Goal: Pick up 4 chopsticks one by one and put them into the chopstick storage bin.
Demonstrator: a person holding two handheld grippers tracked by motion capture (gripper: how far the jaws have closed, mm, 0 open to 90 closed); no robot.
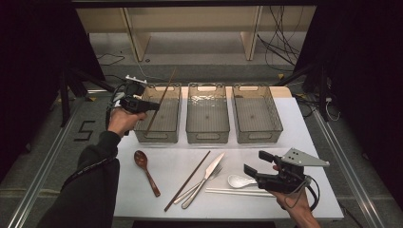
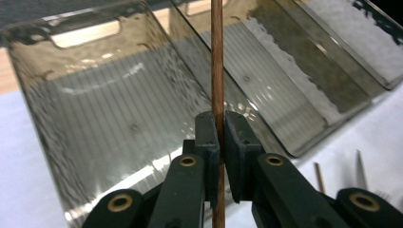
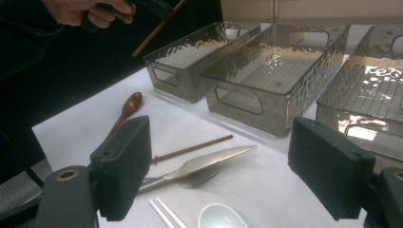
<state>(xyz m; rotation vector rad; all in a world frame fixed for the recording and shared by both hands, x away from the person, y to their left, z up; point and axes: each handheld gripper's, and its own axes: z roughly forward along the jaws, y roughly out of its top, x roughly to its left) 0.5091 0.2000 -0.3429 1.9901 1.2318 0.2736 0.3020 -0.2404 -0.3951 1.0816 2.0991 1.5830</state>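
Observation:
My left gripper (image 1: 154, 105) is shut on a brown chopstick (image 1: 161, 100) and holds it tilted above the left clear bin (image 1: 157, 137). In the left gripper view the chopstick (image 2: 217, 57) runs upright between the pads (image 2: 207, 137), over that bin (image 2: 95, 40). My right gripper (image 1: 252, 171) hovers open at the table's front right, beside a white spoon (image 1: 239, 180). In the right gripper view its jaws (image 3: 225, 168) stand wide with nothing between them.
On the white table (image 1: 304, 142) lie a wooden spoon (image 1: 145, 170), a second brown chopstick (image 1: 187, 180), a knife (image 1: 209, 175), a fork (image 1: 196, 188) and white chopsticks (image 1: 228, 191). The middle bin (image 1: 207, 135) and right bin (image 1: 259, 135) stand behind.

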